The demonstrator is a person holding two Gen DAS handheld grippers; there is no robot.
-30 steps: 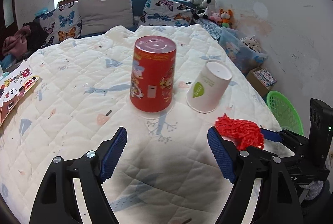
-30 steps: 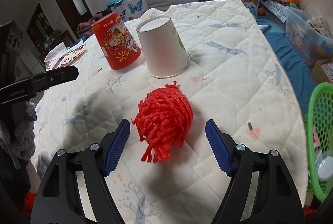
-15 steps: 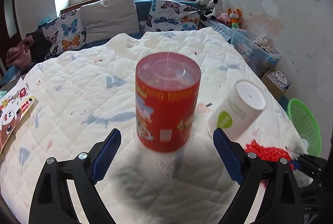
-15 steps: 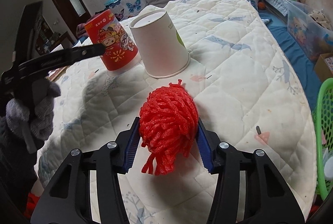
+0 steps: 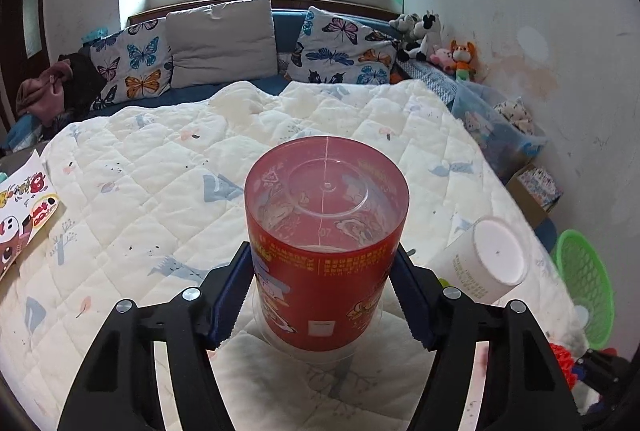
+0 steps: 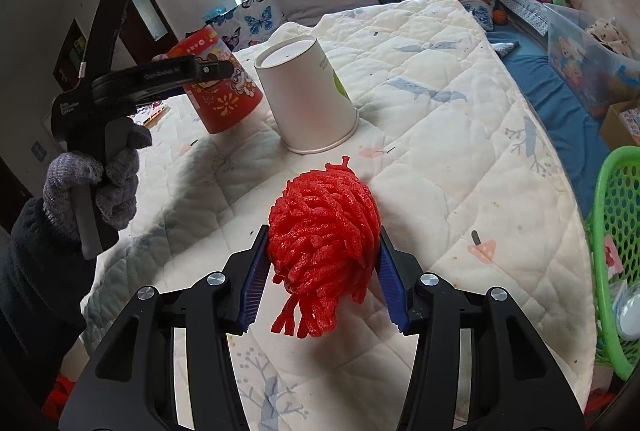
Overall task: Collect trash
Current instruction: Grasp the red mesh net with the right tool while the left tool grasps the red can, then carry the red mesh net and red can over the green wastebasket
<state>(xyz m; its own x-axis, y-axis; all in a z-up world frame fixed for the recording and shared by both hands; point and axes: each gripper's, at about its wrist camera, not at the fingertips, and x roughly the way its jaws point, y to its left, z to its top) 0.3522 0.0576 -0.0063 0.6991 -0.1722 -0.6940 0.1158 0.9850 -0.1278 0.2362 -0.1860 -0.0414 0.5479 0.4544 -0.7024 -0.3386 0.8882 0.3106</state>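
An upturned red plastic cup (image 5: 326, 251) with cartoon prints stands on the white quilt (image 5: 160, 171). My left gripper (image 5: 321, 271) has its blue pads against both sides of the cup, and its jaws are closing on it. Beside it to the right stands an upturned white paper cup (image 5: 484, 263). A bundle of red foam netting (image 6: 324, 231) sits squeezed between the pads of my right gripper (image 6: 322, 243), just over the quilt. In the right wrist view the red cup (image 6: 224, 103) and the white cup (image 6: 308, 103) lie beyond the netting.
A green mesh basket (image 6: 616, 263) stands on the floor past the bed's right edge. A gloved hand (image 6: 92, 183) holds the left gripper at the left. Printed paper (image 5: 24, 219) lies at the quilt's left edge. Pillows (image 5: 224, 39) and soft toys line the far end.
My left gripper moved forward around the red cup and narrowed onto its sides. The right gripper closed on the red netting and stays in place.
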